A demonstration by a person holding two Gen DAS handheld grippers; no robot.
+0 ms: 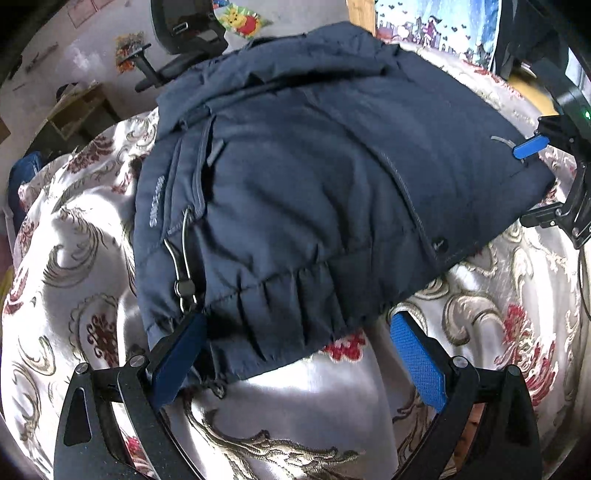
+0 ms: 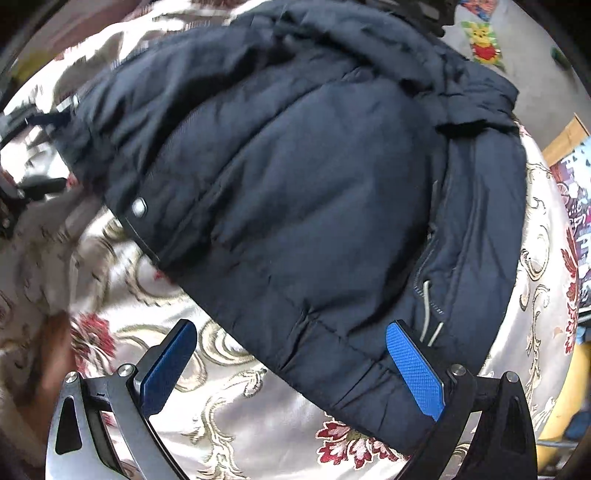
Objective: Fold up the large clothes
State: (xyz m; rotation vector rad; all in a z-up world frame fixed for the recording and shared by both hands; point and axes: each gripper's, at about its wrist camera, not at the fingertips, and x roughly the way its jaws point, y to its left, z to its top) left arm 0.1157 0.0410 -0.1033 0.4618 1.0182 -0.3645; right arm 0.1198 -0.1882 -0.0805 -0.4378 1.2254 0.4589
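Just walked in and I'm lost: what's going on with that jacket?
A person with a gripper in each hand is folding a navy jacket on a floral bedspread. The jacket already lies as a compact bundle. The left gripper is open at the hem, near the drawcord, and pinches nothing. The right gripper is also open at the jacket's edge, one finger lying over the cloth. Neither holds the jacket.

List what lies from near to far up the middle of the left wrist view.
left gripper with its fingers spread → bare patterned bedspread → gathered hem of the navy jacket → jacket's collar end → cartoon bear picture beyond.
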